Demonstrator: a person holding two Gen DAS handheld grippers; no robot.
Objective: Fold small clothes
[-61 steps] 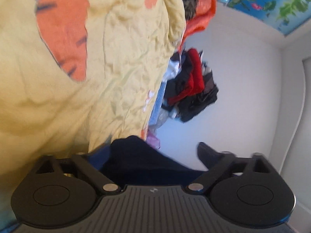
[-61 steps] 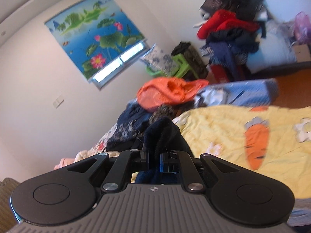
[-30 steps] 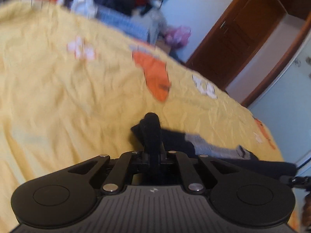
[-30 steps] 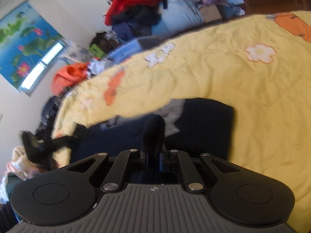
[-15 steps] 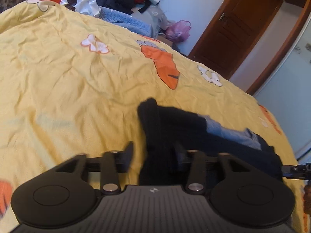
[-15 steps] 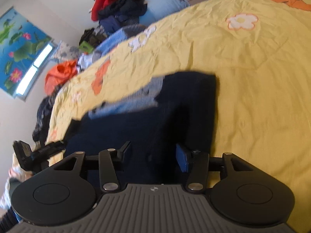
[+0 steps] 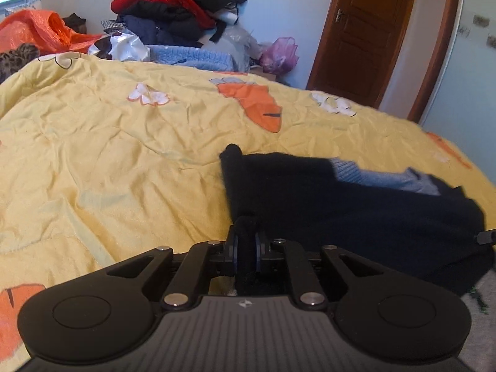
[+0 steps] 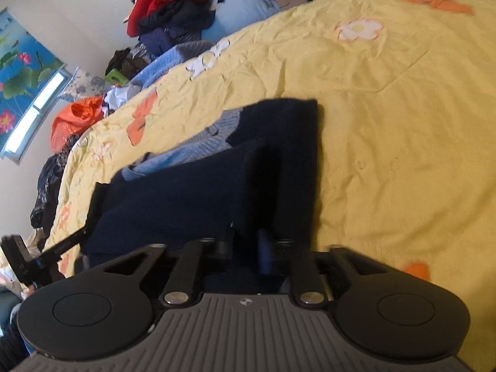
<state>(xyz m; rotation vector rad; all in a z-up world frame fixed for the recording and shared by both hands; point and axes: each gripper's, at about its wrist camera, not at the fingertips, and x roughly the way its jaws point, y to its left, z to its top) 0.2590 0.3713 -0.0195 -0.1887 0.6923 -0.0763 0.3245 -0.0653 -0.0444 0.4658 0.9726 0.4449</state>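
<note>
A dark navy garment (image 7: 356, 210) with a light blue knitted part (image 7: 381, 176) lies spread on the yellow bedspread (image 7: 108, 155). My left gripper (image 7: 245, 245) is shut on a fold of its near left edge; dark cloth stands up between the pads. In the right wrist view the same garment (image 8: 192, 198) lies ahead, and my right gripper (image 8: 246, 246) is closed on its near edge, somewhat blurred. The left gripper (image 8: 18, 260) shows at the far left of that view. A tip of the right gripper (image 7: 486, 237) shows at the left view's right edge.
A heap of red, black and blue clothes (image 7: 173, 9) and an orange bag (image 7: 37, 34) sit beyond the bed's far side. A brown wooden door (image 7: 365, 34) stands at the right. The bedspread carries orange carrot (image 7: 257, 105) and white flower prints.
Half a second ago both grippers stood open over the laid-down garment. Both have now closed on its near edge. Before that they lowered it onto the bed.
</note>
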